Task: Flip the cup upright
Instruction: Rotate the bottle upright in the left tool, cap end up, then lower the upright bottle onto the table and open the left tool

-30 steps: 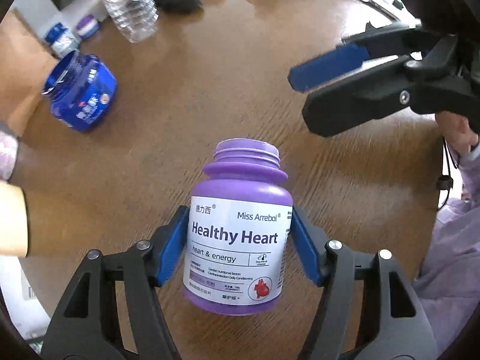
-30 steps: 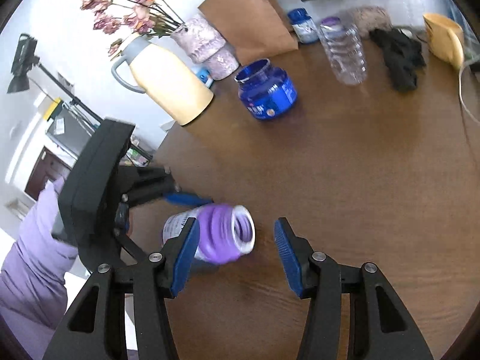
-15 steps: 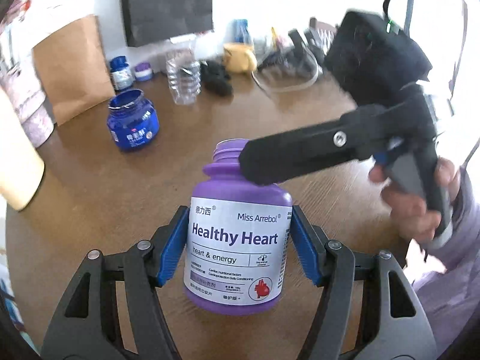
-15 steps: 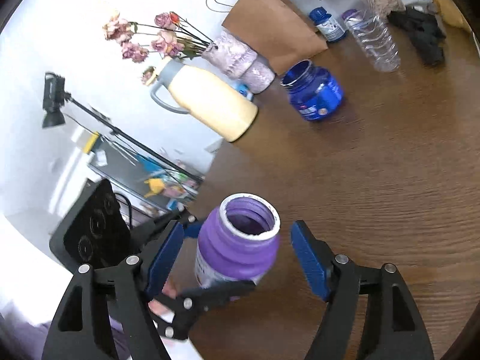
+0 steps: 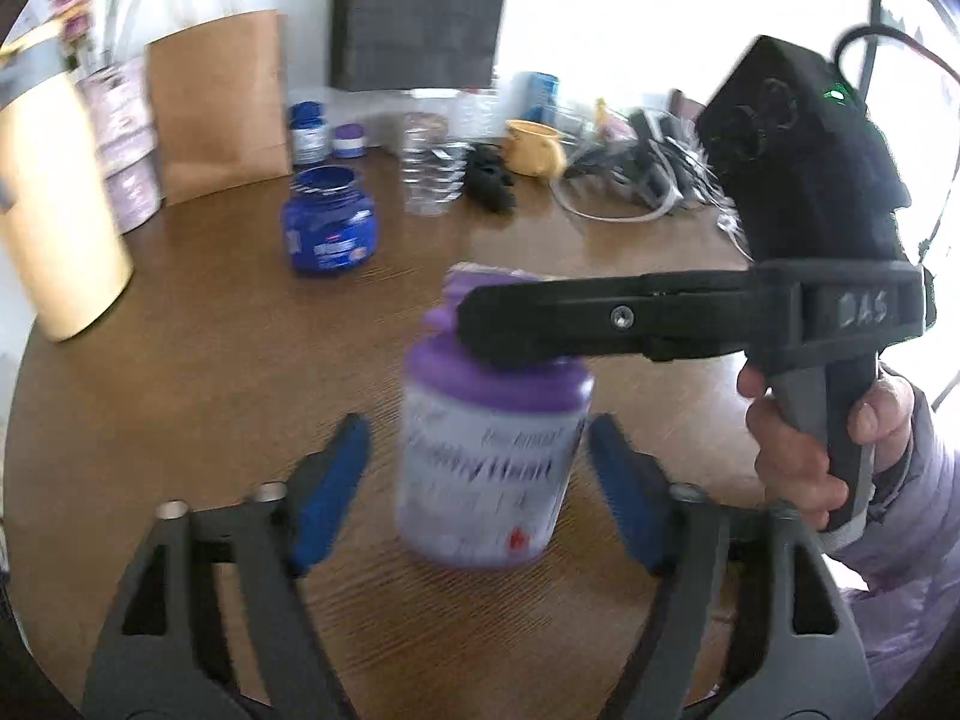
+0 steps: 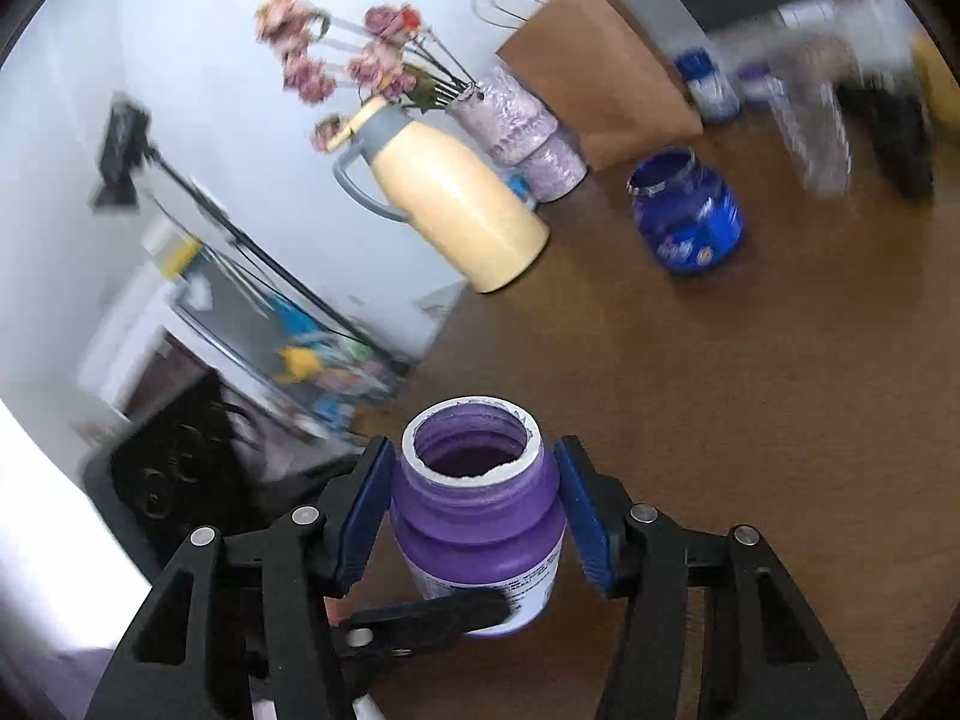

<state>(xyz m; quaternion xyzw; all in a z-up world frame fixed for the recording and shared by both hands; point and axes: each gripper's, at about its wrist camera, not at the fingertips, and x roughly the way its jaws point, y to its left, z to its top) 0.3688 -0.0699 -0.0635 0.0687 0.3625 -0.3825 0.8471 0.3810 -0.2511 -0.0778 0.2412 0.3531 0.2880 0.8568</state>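
Note:
The purple open-mouthed "Healthy Heart" bottle [image 5: 489, 450] stands upright on the brown table [image 5: 210, 396], mouth up. My left gripper [image 5: 480, 480] is open; its blue pads stand clear of the bottle on both sides. My right gripper [image 6: 474, 510] is shut on the bottle's [image 6: 480, 516] purple neck, blue pads against both sides. In the left wrist view the right gripper's black finger [image 5: 600, 318] crosses in front of the bottle neck. In the right wrist view a left finger [image 6: 420, 615] shows by the bottle's base.
A blue open jar [image 5: 329, 228] stands behind the bottle. A cream thermos [image 5: 54, 210], flower vase [image 6: 516, 126], paper bag [image 5: 216, 102], clear plastic bottle [image 5: 429, 171], black cloth [image 5: 492, 180], yellow cup [image 5: 534, 147] and cables [image 5: 630, 198] line the far table edge.
The left gripper let go of the bottle and opened. The right gripper closed onto the bottle's neck. The bottle now stands on the table.

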